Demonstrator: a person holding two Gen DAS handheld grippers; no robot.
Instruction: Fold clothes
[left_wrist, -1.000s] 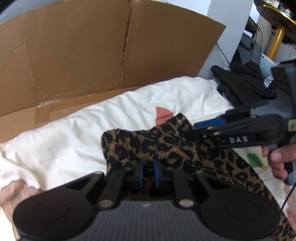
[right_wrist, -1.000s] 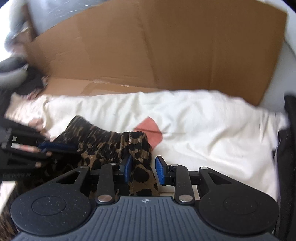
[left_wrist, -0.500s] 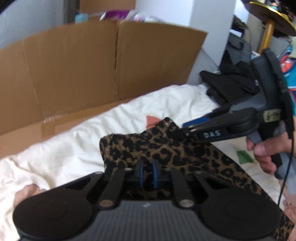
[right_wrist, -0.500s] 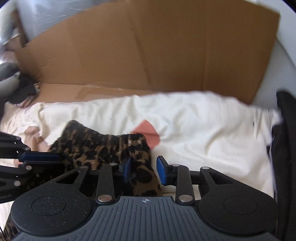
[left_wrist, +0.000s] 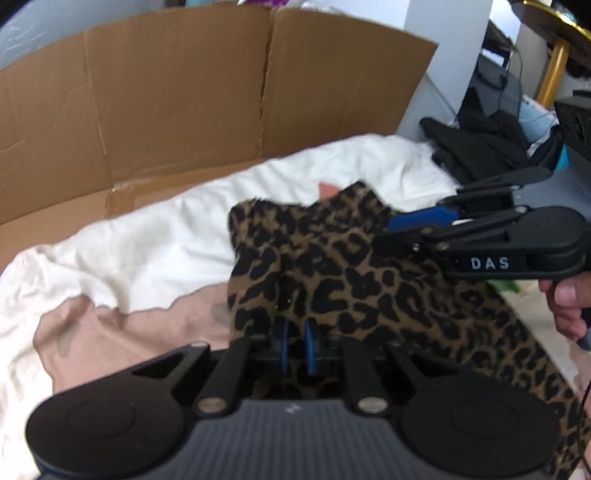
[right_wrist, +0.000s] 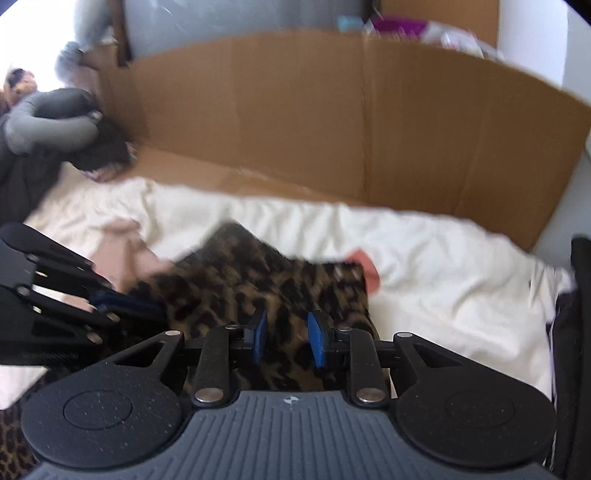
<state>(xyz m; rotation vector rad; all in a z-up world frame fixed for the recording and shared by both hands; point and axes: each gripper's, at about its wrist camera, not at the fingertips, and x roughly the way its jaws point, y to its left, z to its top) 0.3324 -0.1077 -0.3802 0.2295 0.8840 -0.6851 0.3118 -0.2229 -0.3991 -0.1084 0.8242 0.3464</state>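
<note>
A leopard-print garment (left_wrist: 351, 266) hangs bunched between my two grippers over a white duvet (left_wrist: 147, 251). My left gripper (left_wrist: 295, 343) is shut on its near edge, blue pads close together with cloth pinched between them. At the right of the left wrist view, my right gripper (left_wrist: 391, 225) grips the garment's far corner, with a person's hand (left_wrist: 565, 306) on its handle. In the right wrist view the garment (right_wrist: 258, 273) is blurred, and my right gripper (right_wrist: 287, 336) is shut on a thick fold. My left gripper (right_wrist: 147, 306) reaches in from the left there.
A tall sheet of brown cardboard (left_wrist: 221, 103) stands behind the bed. Black clothes (left_wrist: 480, 144) lie at the far right and a gold table leg (left_wrist: 550, 70) stands beyond them. Grey and dark clothes (right_wrist: 48, 122) are piled at the left.
Both grippers moved with the garment still held, and it now sits more bunched between them. A pink patch of bedding has come into view at the left. The right wrist view is blurred.
</note>
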